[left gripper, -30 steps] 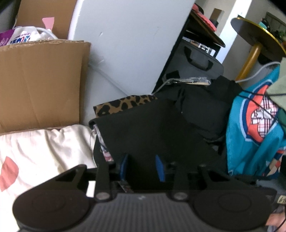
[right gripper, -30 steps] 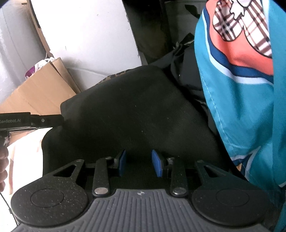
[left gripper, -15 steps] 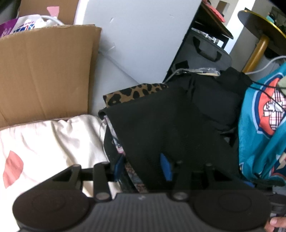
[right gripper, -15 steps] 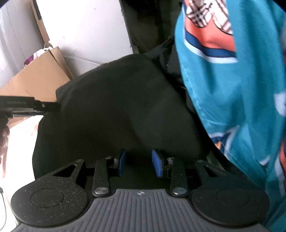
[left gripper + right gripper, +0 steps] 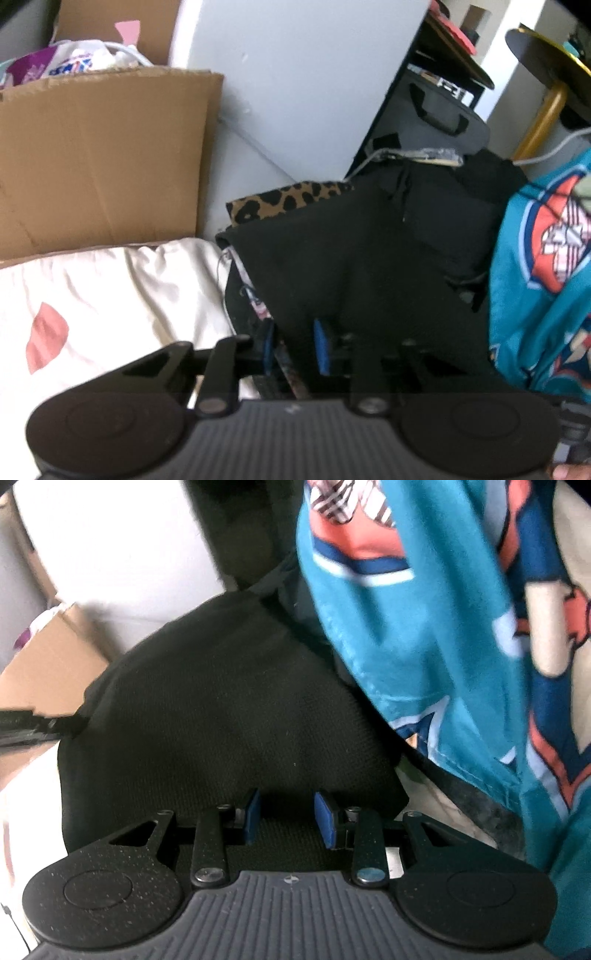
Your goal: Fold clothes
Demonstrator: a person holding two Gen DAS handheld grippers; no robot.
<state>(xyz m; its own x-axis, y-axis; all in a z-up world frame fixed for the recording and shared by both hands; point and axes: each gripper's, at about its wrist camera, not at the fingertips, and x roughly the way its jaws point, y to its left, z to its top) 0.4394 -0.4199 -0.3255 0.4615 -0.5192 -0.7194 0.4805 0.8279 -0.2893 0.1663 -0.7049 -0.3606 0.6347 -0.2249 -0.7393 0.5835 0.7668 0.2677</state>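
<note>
Jaws parted, both grippers (image 5: 293, 345) (image 5: 288, 821) at black garment (image 5: 221, 716).

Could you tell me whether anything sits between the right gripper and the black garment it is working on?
Nothing visible does. The right gripper has its blue pads apart with the black garment lying directly between and ahead of them. The teal printed fabric hangs off to the right, beside the black garment rather than in front of the pads.

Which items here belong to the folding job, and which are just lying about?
In the job:
- black garment, under both grippers
- left gripper
- right gripper
- teal printed garment
- leopard-print fabric

Lying about:
- cardboard box
- black case with handle
- round gold-legged table
</note>
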